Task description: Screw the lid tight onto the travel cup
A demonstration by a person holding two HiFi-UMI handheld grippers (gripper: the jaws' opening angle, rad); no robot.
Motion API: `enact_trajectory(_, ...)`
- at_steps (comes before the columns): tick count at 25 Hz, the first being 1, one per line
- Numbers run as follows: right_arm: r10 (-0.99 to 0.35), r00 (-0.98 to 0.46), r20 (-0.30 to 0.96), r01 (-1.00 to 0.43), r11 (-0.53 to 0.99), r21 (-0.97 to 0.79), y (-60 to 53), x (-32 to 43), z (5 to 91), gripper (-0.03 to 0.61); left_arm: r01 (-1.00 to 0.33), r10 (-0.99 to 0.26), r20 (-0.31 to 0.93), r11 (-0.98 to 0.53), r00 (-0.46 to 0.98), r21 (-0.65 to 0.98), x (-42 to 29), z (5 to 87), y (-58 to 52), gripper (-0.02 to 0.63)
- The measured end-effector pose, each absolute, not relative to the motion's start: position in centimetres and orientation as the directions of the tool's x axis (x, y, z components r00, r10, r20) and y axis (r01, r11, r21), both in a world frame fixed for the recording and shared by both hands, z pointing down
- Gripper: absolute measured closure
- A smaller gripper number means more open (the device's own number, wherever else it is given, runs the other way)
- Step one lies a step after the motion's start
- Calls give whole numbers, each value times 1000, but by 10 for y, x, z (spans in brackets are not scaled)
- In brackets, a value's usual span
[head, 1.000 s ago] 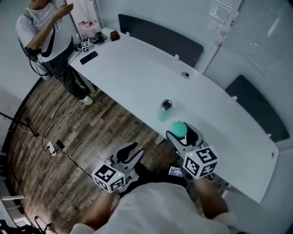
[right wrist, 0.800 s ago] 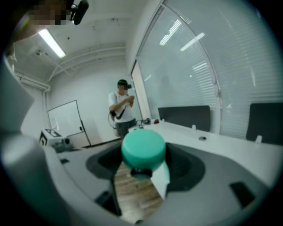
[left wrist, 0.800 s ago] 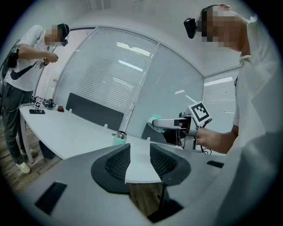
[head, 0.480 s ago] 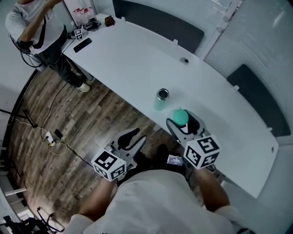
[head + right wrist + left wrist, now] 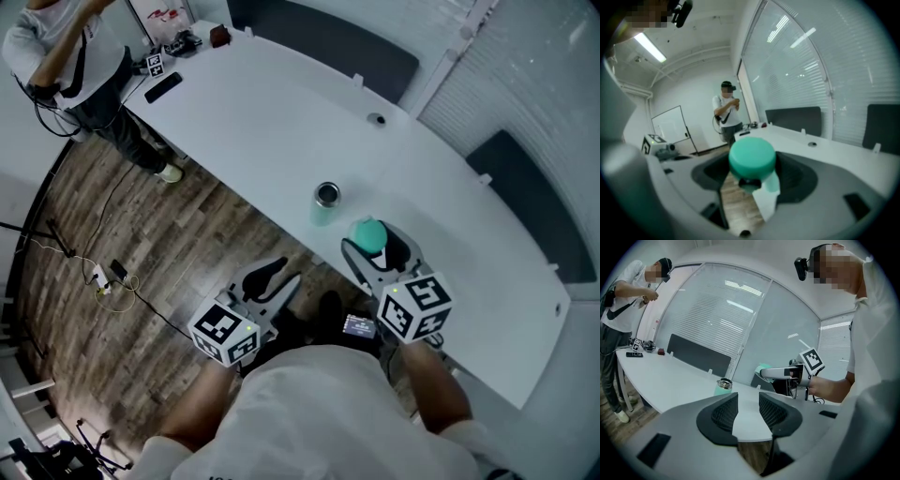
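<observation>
White curved desk [image 5: 281, 122] over wood-plank floor [image 5: 112, 281], glass wall with blinds behind. Nearest, head view: left hand-held gripper [image 5: 269, 279] over the floor, short of the desk edge. Its own view shows the jaws released, pads parted, only desk edge and floor in the gap. Right hand-held gripper [image 5: 373, 249] is at the desk's near edge, clenched on the mint-green lid [image 5: 367, 234]. Right gripper view has the lid [image 5: 752, 158] filling the gap, both pads against its sides, round top facing the camera. Head view alone gives the travel cup [image 5: 325, 202] from above: upright on the desk near the edge, mouth open, just beyond the lid and apart from it. Left gripper view gives the cup [image 5: 723, 386] side-on, with the right hand-held gripper [image 5: 765, 372] to its right. Far end of the desk: small dark items [image 5: 164, 86], and a second person [image 5: 66, 66] standing on the floor.
</observation>
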State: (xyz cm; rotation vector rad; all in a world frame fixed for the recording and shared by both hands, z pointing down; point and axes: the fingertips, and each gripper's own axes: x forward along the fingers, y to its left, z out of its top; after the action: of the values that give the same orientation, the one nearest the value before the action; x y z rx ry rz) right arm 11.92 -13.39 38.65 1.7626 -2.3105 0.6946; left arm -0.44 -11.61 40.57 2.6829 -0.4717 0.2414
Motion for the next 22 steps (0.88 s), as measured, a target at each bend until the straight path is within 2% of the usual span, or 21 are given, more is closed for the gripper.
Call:
enact_trajectory(9,-878,-303,370,-948,239,-210,-176,118,374,264,-317,-265,211,-909,941,269,29,396,-161,431)
enact_trajectory(22,-819,-345,458,-938,320,-134,-219,109,406,264,-295,-215,297,-920,930,258,60,456,-204,354)
